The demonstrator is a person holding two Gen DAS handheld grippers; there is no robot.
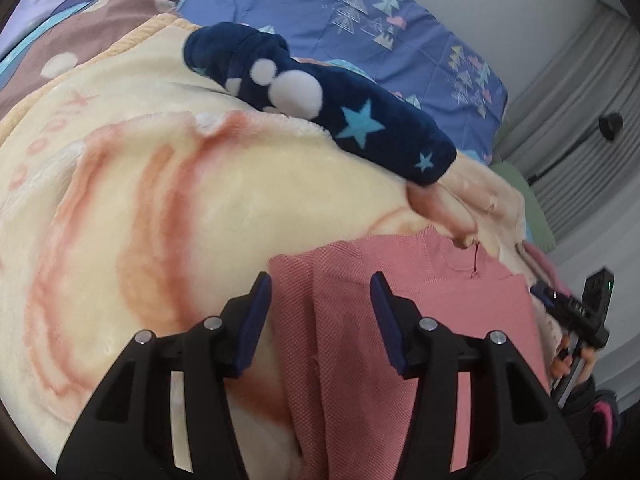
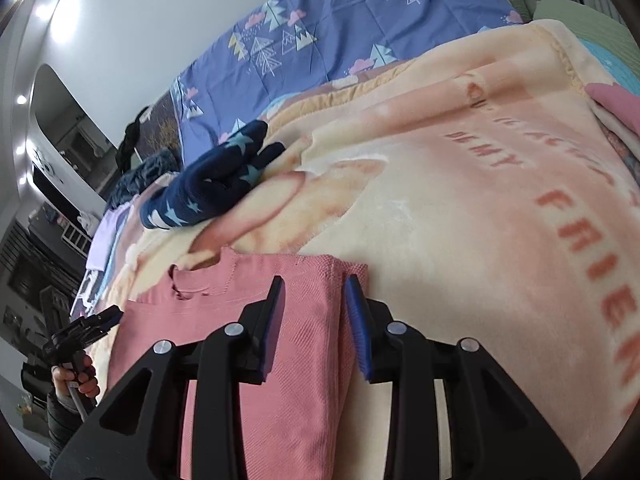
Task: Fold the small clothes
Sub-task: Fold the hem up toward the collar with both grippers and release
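Note:
A pink knit top (image 1: 460, 292) (image 2: 180, 320) lies flat on the blanket, collar away from me, with both sides folded in. My left gripper (image 1: 320, 290) hovers open over its left folded edge, and the pads do not press the cloth. My right gripper (image 2: 316, 292) stands open astride the top's right folded edge, with the fold between the jaws and free of the pads. A navy fleece garment (image 1: 320, 100) (image 2: 216, 184) with white dots and blue stars lies farther back on the blanket.
The cream and peach blanket (image 1: 160, 200) (image 2: 440, 220) covers the bed. Behind it lies a blue quilt (image 1: 400, 20) (image 2: 340, 20) printed with trees. A green pillow (image 1: 528, 208) and grey curtains (image 1: 580, 120) are at the right. A person's hand (image 2: 80, 380) holds the left gripper's handle.

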